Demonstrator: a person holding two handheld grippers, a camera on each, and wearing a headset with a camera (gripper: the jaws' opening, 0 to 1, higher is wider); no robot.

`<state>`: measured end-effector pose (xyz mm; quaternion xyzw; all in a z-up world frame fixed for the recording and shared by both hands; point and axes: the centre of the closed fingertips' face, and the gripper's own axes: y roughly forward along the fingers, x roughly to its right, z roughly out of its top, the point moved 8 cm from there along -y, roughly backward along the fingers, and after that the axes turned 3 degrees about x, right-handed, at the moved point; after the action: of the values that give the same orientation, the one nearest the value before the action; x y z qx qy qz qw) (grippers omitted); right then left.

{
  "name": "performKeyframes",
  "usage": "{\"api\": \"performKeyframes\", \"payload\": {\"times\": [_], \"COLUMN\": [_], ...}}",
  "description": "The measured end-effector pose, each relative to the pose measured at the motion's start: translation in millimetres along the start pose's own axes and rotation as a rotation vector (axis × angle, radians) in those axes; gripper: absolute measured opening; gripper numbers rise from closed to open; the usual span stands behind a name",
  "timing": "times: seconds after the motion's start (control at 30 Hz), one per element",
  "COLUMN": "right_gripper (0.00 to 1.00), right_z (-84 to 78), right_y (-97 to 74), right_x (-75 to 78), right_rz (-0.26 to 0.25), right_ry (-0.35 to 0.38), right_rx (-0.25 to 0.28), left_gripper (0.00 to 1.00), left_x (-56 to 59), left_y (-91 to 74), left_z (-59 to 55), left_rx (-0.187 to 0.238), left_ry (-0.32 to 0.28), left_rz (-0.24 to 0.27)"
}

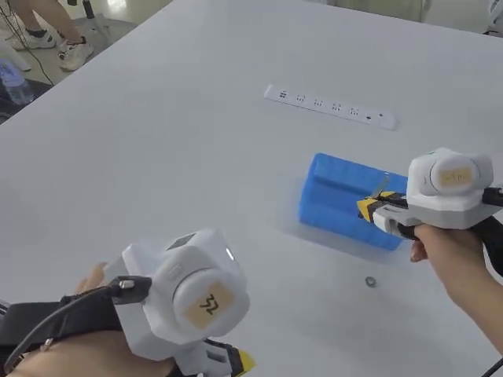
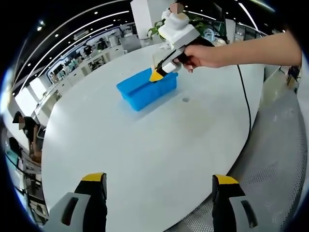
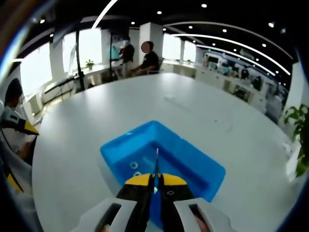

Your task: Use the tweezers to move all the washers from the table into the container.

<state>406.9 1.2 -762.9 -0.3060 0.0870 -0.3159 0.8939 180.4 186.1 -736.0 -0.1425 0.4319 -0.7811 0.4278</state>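
Right claw (image 3: 155, 182): jaws pressed together on the tweezers (image 3: 156, 162), whose tips point down into the blue container (image 3: 193, 159).
Left claw (image 2: 159, 178): jaws wide apart, holding nothing, above the bench (image 2: 145, 145).
Washers (image 3: 133, 165): at least two on the container floor.
Loose washer (image 1: 370, 281): on the bench near the container's front wall.
Power strip (image 1: 330, 106): beyond the container, apart from it.

- The container (image 1: 346, 200) is bright blue.
- The tabletop (image 1: 196, 157) is pale grey; the power strip (image 1: 330, 106) is white.
- The left gripper (image 2: 159, 180) and right gripper (image 3: 155, 181) have white bodies, and their fingers (image 2: 94, 178) are dark with yellow tips.
- The tweezers (image 3: 156, 164) and the washer (image 1: 370, 281) are silvery.
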Motion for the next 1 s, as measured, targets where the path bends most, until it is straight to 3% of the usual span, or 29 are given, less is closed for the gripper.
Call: {"api": "performKeyframes", "payload": {"times": [0.03,0.1,0.13,0.17,0.23,0.27,0.3,0.33,0.37,0.43,0.77,0.87,1.0], "right_gripper": [0.03,0.03,0.03,0.03,0.03,0.03,0.03,0.03,0.03,0.03,0.03,0.03,0.03], "right_z": [-0.2,-2.0,-2.2,-2.9,-3.6,-3.2,-3.0,-2.8,-2.7,-2.5,-1.7,-0.3,4.7], "right_y": [-0.3,-2.0,-1.7,-2.4,-3.7,-4.0,-4.1,-3.3,-3.2,-3.1,-3.0,-4.7,-12.2], "right_x": [0.0,0.4,0.2,-0.2,-0.9,-1.9,-2.1,-1.8,-1.9,-1.7,-2.0,-1.6,0.5], "right_rz": [0.000,-0.003,-0.004,-0.007,-0.008,-0.008,-0.006,-0.005,-0.003,-0.002,0.004,0.003,-0.005], "right_ry": [0.005,0.016,0.022,0.026,0.024,0.015,0.010,0.009,0.007,0.002,0.002,0.001,0.009], "right_rx": [0.000,0.004,0.008,0.011,0.012,0.009,0.007,0.005,0.004,0.002,-0.005,0.001,0.017], "left_gripper": [0.92,0.93,0.92,0.86,0.77,0.73,0.75,0.80,0.82,0.83,0.99,0.99,0.99], "left_x": [0.1,-3.6,-5.0,-4.0,-5.4,-4.1,-0.2,-0.3,0.2,-1.0,1.9,2.8,4.0], "left_y": [1.0,5.7,6.6,6.2,4.6,4.2,3.9,4.3,2.7,2.1,-5.4,-7.0,-6.8], "left_z": [0.9,4.5,4.8,5.3,8.0,8.1,7.7,8.6,9.4,8.4,8.8,10.5,11.2], "left_rx": [0.001,0.017,0.012,0.019,0.095,0.098,0.089,0.098,0.103,0.100,0.119,0.140,0.134], "left_ry": [0.000,-0.042,-0.032,0.012,0.037,0.033,-0.014,-0.057,-0.060,-0.056,-0.088,-0.098,-0.094], "left_rz": [0.002,0.101,0.130,0.123,0.153,0.136,0.079,0.080,0.056,0.069,0.030,0.022,0.022]}}
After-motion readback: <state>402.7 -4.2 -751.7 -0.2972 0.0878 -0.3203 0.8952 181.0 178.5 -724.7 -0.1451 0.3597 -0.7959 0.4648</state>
